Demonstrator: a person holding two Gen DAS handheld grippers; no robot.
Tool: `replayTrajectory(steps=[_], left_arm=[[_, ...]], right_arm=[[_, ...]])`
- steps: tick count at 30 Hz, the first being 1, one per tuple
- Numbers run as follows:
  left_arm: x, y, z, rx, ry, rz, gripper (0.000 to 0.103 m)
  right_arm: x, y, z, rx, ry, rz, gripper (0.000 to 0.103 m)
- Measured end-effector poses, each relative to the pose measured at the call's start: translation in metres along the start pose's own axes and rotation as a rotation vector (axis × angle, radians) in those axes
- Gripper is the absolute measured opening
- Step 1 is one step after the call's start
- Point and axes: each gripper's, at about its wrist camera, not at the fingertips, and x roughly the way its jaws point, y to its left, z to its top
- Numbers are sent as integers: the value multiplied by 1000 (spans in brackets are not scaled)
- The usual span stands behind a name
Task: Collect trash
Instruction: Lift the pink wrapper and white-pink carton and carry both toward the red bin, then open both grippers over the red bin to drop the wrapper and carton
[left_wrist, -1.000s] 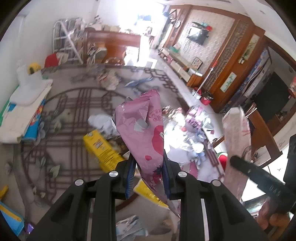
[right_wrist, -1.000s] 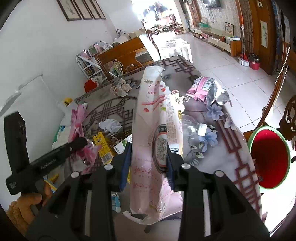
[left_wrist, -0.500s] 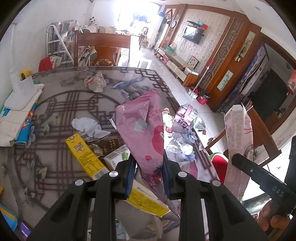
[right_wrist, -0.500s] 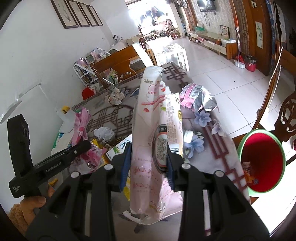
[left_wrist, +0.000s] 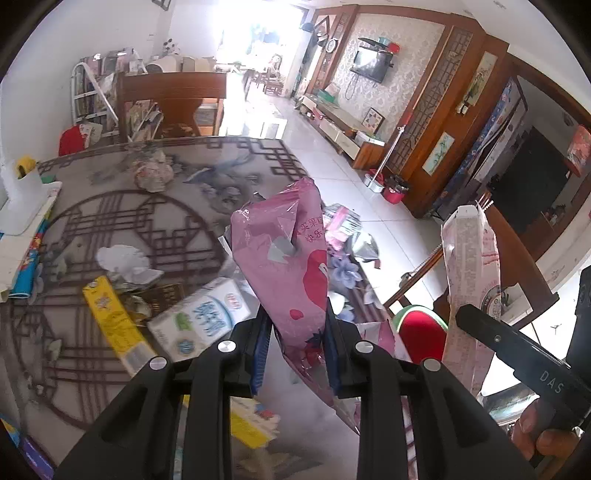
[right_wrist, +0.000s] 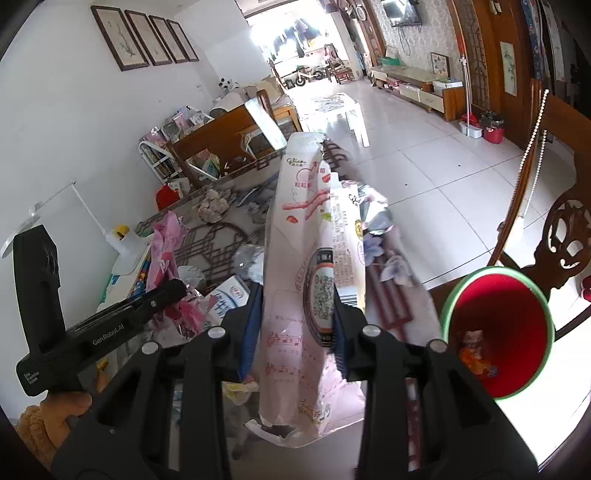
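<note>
My left gripper (left_wrist: 293, 343) is shut on a purple-pink snack bag (left_wrist: 284, 258) and holds it upright above the patterned table (left_wrist: 110, 206). My right gripper (right_wrist: 295, 325) is shut on a pale pink Glico wrapper (right_wrist: 310, 258), also held upright; the wrapper shows at the right of the left wrist view (left_wrist: 471, 280). A red bin with a green rim (right_wrist: 498, 332) stands off the table's right edge, low right of my right gripper, with some trash inside. It peeks out in the left wrist view (left_wrist: 421, 328).
On the table lie a yellow box (left_wrist: 114, 325), a white-and-blue milk carton (left_wrist: 199, 317), crumpled tissues (left_wrist: 125, 258), a paper ball (left_wrist: 153, 173) and a foil wrapper (left_wrist: 347, 229). A carved wooden chair (right_wrist: 565, 240) stands by the bin. Books (left_wrist: 22, 236) lie at the table's left.
Both grippers have pulled back and shifted right, each still holding its wrapper. The red bin now shows larger and closer in the right wrist view.
</note>
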Motion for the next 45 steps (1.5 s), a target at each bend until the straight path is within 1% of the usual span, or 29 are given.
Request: replayTrajectory(steps=[4, 10, 15, 20, 24, 30, 31, 33, 35, 36, 37, 38, 39, 42, 45], left_arm=[[8, -24, 0, 19, 0, -16, 24], [29, -70, -1, 55, 21, -70, 24], [55, -118, -5, 106, 71, -146, 24], [84, -167, -10, 185, 120, -197, 23], [105, -195, -15, 228, 165, -210, 23], [134, -232, -23, 287, 226, -232, 24], [136, -236, -23, 290, 234, -234, 27], [140, -242, -22, 293, 241, -246, 29], [142, -249, -23, 309, 241, -248, 34], [143, -253, -24, 315, 241, -249, 42], [144, -255, -24, 317, 241, -248, 57], [144, -256, -24, 315, 236, -250, 62], [144, -257, -24, 312, 230, -253, 64], [143, -257, -23, 316, 229, -250, 65], [141, -254, -22, 309, 223, -243, 65]], right_arm=[[-8, -23, 5, 14, -10, -11, 33], [-24, -67, 6, 52, -22, -60, 34], [-34, -121, 5, 130, -19, -122, 34], [-40, -170, -2, 209, -6, -177, 34], [-44, -201, -7, 258, 7, -194, 34], [-46, -235, -11, 307, 20, -208, 34], [-46, -239, -12, 315, 21, -209, 34], [-47, -248, -13, 326, 22, -211, 34], [-48, -254, -13, 333, 24, -213, 35], [-48, -257, -14, 336, 25, -213, 35], [-47, -258, -14, 338, 30, -209, 37], [-44, -261, -15, 343, 46, -198, 38], [-42, -263, -15, 351, 56, -192, 43], [-42, -268, -18, 381, 50, -201, 49], [-42, -270, -19, 388, 50, -207, 50]])
